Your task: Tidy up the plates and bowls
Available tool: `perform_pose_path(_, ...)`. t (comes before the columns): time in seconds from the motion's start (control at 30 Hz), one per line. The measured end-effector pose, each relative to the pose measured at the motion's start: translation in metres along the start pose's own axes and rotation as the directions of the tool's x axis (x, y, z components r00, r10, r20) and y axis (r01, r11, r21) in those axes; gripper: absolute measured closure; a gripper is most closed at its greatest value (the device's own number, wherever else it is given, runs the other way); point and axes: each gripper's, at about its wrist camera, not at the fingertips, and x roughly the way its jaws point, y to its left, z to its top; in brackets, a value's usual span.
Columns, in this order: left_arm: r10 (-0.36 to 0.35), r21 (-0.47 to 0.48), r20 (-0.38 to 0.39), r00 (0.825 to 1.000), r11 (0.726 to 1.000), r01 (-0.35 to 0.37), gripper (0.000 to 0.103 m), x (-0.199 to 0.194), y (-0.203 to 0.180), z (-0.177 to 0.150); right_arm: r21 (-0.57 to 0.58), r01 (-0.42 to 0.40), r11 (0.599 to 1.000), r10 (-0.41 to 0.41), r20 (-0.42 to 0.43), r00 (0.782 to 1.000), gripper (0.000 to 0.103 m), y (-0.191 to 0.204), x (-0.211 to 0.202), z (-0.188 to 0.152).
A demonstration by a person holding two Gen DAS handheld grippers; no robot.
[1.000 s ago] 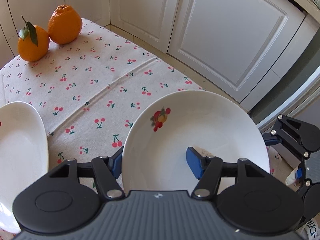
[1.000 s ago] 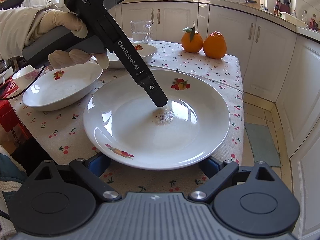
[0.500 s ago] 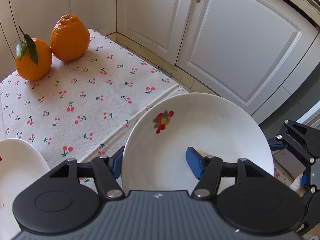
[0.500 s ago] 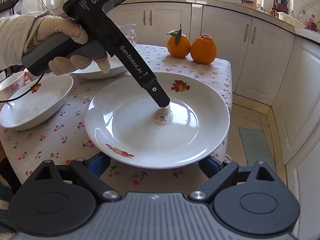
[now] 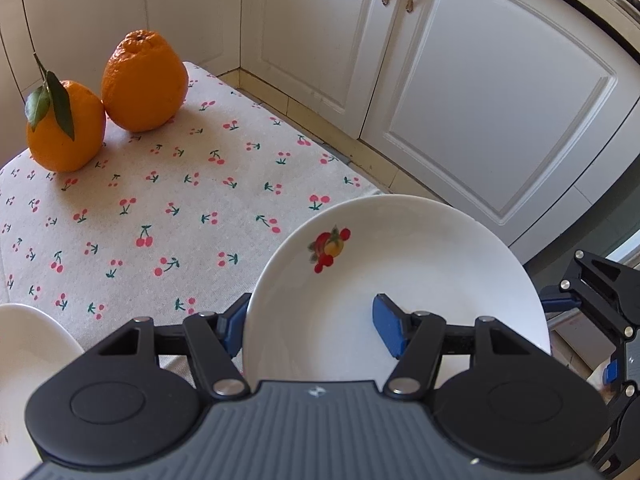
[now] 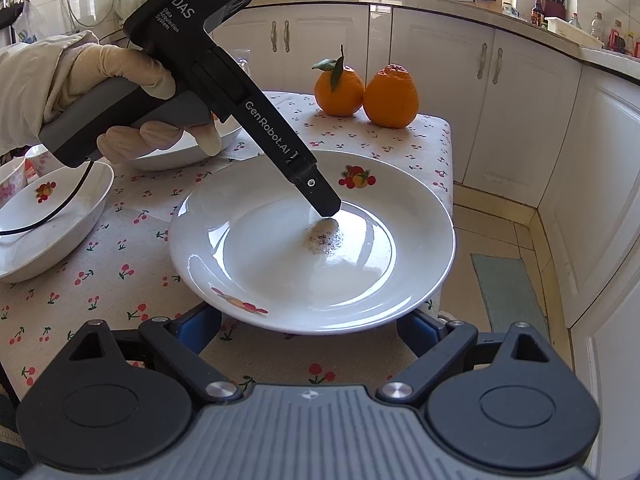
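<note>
While the left tool (image 5: 310,330) clamps the rim of the white plate (image 6: 312,240), one blue pad sits inside the dish and the other under its outer edge; jaws closed on the rim. Plate is lifted and tilted slightly, over the near right corner of the table (image 6: 120,264), which carries a cherry-print cloth. Fruit motifs on the plate's rim; a dark speckled smudge near its centre, just below the tool's tip.

Right tool (image 6: 308,326): jaws spread wide, blue pads either side of the plate's near edge and beneath it. Cannot tell if they press on it.

A gloved hand (image 6: 132,92) grips the left tool's handle; cable hangs from it.

Two oranges (image 5: 108,100) stand touching at the far end of the table, one with a leaf. Two white bowls (image 6: 44,216) lie to the left of the plate, well apart from it, the farther one partly hidden behind the hand. White cabinets (image 5: 480,92) beyond.
</note>
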Motion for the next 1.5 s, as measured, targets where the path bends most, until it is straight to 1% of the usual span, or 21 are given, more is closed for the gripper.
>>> perform_pose_path(0.17,0.006,0.007,0.005,1.0,1.0,-0.007,0.04,0.0,-0.001,0.0,0.005,0.005,1.0,-0.005,0.0,1.0,0.006,0.001,0.001,-0.001)
perform_pose_path(0.27,0.006,0.001,0.003,1.0,1.0,-0.006,0.034,-0.002,-0.001,-0.002,0.01,0.009,1.0,-0.009,0.006,1.0,0.004,0.001,-0.001,-0.002)
perform_pose_path(0.3,0.014,0.003,0.004,1.0,1.0,-0.014,0.032,-0.002,-0.001,-0.003,0.015,0.01,1.0,-0.011,0.017,1.0,0.0,0.001,-0.003,-0.002)
perform_pose_path(0.37,0.035,0.002,0.01,0.999,0.999,-0.035,0.03,-0.006,-0.001,-0.006,0.023,0.012,1.0,-0.012,0.019,1.0,0.0,0.0,-0.005,-0.001)
perform_pose_path(0.47,0.047,-0.015,0.02,0.999,0.999,-0.047,0.03,-0.016,0.0,-0.012,0.037,0.022,0.999,-0.023,0.005,1.0,0.0,0.002,-0.01,-0.004)
perform_pose_path(0.57,0.064,-0.023,0.038,0.997,0.998,-0.064,0.026,-0.031,-0.002,-0.02,0.051,0.023,0.998,-0.024,0.008,1.0,0.0,0.006,-0.019,-0.008)
perform_pose_path(0.73,0.091,-0.026,0.085,0.992,0.996,-0.089,0.022,-0.066,-0.012,-0.038,0.078,0.026,0.997,-0.028,0.031,0.999,0.0,0.021,-0.039,-0.015)
perform_pose_path(0.8,0.103,-0.023,0.107,0.989,0.995,-0.101,0.019,-0.081,-0.018,-0.048,0.083,0.026,0.996,-0.029,0.039,0.999,0.0,0.03,-0.047,-0.016)
perform_pose_path(0.97,0.143,-0.004,0.168,0.975,0.989,-0.145,0.017,-0.118,-0.038,-0.079,0.09,0.024,0.996,-0.03,0.068,0.997,0.0,0.054,-0.066,-0.02)
perform_pose_path(1.17,0.2,-0.006,0.24,0.95,0.979,-0.204,0.014,-0.158,-0.06,-0.122,0.123,0.032,0.992,-0.046,0.106,0.993,0.0,0.078,-0.082,-0.024)
perform_pose_path(1.23,0.219,-0.013,0.268,0.938,0.975,-0.223,0.013,-0.172,-0.068,-0.138,0.138,0.046,0.989,-0.062,0.116,0.991,0.0,0.085,-0.087,-0.025)
perform_pose_path(1.27,0.223,-0.024,0.276,0.935,0.974,-0.225,0.012,-0.176,-0.07,-0.145,0.144,0.051,0.988,-0.069,0.123,0.99,0.0,0.087,-0.09,-0.026)
perform_pose_path(1.4,0.207,-0.106,0.276,0.939,0.977,-0.185,0.011,-0.191,-0.069,-0.175,0.166,0.049,0.985,-0.072,0.136,0.988,0.0,0.098,-0.097,-0.029)
perform_pose_path(1.5,0.233,-0.162,0.282,0.931,0.968,-0.193,0.011,-0.2,-0.066,-0.201,0.156,0.04,0.987,-0.061,0.134,0.989,0.0,0.106,-0.1,-0.03)
